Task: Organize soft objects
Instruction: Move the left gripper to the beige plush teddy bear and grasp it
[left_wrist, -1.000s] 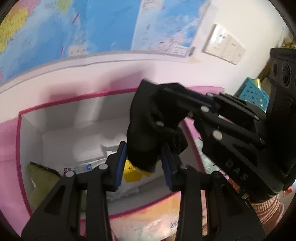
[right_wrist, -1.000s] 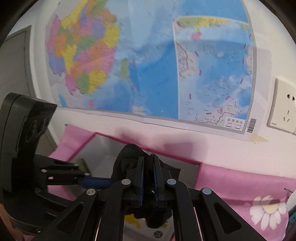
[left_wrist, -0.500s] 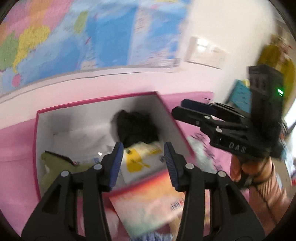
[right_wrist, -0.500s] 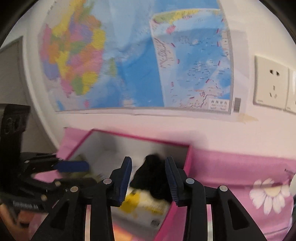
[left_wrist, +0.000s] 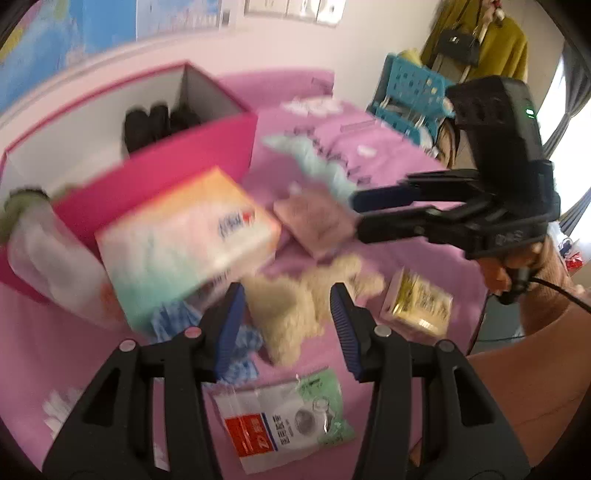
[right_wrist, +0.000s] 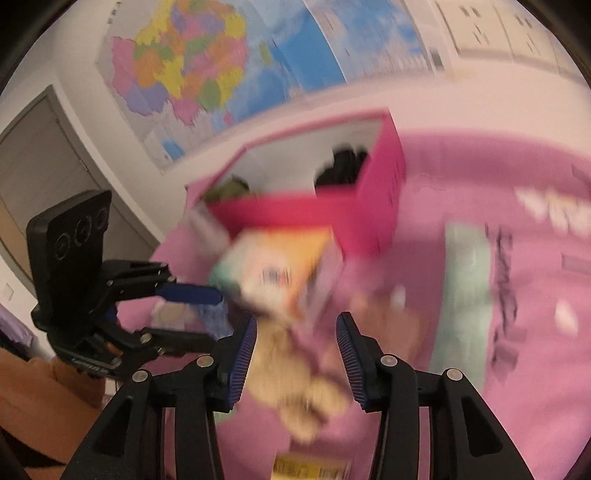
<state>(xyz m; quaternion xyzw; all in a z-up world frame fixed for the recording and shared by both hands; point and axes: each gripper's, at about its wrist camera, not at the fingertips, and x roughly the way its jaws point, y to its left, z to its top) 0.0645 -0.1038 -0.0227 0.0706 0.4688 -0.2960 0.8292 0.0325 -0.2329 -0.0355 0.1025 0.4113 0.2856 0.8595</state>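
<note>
While my left tool (left_wrist: 286, 315) hangs parted and empty over the cream plush toy (left_wrist: 295, 306) on the pink cloth, its jaws just having widened, the black soft thing (left_wrist: 155, 123) lies in the pink box (left_wrist: 177, 166) (far corner), and my right tool (right_wrist: 295, 349), also just opened, grips nothing.

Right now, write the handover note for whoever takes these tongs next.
Left tongs: open, empty, jaws just opening, above the beige plush toy.
Right tongs: open, empty, jaws just opening, over the same toy.
Done: black soft item is in the pink box.
Left on the pink bedspread: plush toy, pink cloth, mint cloth, blue checked cloth.
</note>
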